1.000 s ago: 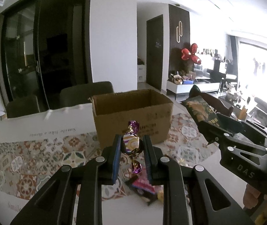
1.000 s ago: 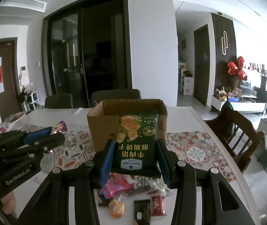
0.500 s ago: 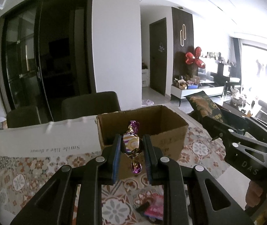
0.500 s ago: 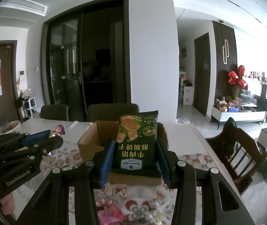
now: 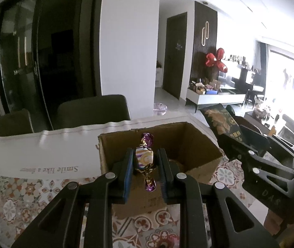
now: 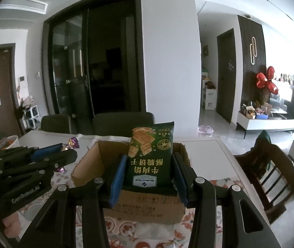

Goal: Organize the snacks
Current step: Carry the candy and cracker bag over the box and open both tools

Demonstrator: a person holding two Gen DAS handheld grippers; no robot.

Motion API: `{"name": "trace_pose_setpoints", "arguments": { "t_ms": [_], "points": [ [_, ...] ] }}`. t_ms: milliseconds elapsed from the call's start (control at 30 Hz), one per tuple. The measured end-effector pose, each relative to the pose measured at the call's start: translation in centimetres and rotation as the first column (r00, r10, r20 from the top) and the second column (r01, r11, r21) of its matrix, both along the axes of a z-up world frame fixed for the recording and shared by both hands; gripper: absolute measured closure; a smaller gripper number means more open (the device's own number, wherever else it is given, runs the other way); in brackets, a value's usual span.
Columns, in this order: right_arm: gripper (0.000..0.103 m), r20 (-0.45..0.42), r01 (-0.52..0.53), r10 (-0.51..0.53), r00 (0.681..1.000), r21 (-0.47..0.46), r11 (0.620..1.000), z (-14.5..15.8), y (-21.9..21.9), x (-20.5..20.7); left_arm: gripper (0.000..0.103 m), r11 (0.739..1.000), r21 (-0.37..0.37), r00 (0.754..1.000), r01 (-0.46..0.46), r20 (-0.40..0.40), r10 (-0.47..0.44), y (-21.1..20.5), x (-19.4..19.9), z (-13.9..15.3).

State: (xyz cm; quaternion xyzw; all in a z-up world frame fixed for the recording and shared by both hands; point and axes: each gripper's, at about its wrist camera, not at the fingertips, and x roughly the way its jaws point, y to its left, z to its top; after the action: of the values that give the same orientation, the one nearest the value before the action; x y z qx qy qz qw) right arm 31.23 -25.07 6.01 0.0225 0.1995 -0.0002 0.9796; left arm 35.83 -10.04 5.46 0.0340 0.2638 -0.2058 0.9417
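Note:
My left gripper (image 5: 144,161) is shut on a purple and gold wrapped candy (image 5: 144,158), held upright over the near wall of an open cardboard box (image 5: 190,140). In the right wrist view my right gripper (image 6: 149,169) is shut on a green cracker packet (image 6: 150,155), upside down, above the same cardboard box (image 6: 89,161). Each gripper shows in the other's view: the right gripper (image 5: 227,142) with its cracker packet (image 5: 219,119) at the box's right, the left gripper (image 6: 64,153) with its candy (image 6: 73,142) at the box's left.
The box stands on a patterned table mat (image 5: 23,196) over a white table (image 5: 43,148). Dark chairs (image 5: 93,111) stand behind the table, and a wooden chair (image 6: 270,173) is at its right. A bowl (image 6: 8,142) sits at the far left.
Both grippers have moved forward over the table with their snacks. The box has drawn nearer and lower in both views, and the loose snacks at the near edge have dropped out of sight.

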Motion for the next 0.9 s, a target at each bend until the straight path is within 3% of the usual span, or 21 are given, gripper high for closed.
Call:
{"name": "trace_pose_setpoints", "arguments": {
  "t_ms": [533,667,733,767,900],
  "points": [
    [0.057,-0.174,0.007,0.008,0.985,0.085,0.996,-3.7,-2.5,7.2,0.079,0.998,0.056,0.989,0.007,-0.151,0.002,-2.2,6.9,-2.7],
    [0.057,-0.179,0.023,-0.006,0.984,0.093,0.995,-4.0,-2.6,7.5,0.054,0.998,0.07,0.989,-0.004,-0.146,0.014,-2.2,6.9,-2.8],
    [0.053,-0.179,0.037,-0.021,0.984,0.086,0.996,-3.9,-2.5,7.4,0.051,0.997,0.074,0.992,-0.006,-0.128,0.016,-2.1,6.6,-2.6],
    [0.045,-0.18,0.045,-0.029,0.983,0.084,0.995,-3.8,-2.6,7.4,0.051,0.997,0.075,0.992,-0.007,-0.121,0.016,-2.0,6.4,-2.5],
    [0.043,-0.173,0.058,-0.044,0.984,0.077,0.995,-3.6,-2.7,6.8,0.046,0.997,0.08,0.996,-0.002,-0.092,0.009,-1.7,5.1,-1.8]
  ]
}}
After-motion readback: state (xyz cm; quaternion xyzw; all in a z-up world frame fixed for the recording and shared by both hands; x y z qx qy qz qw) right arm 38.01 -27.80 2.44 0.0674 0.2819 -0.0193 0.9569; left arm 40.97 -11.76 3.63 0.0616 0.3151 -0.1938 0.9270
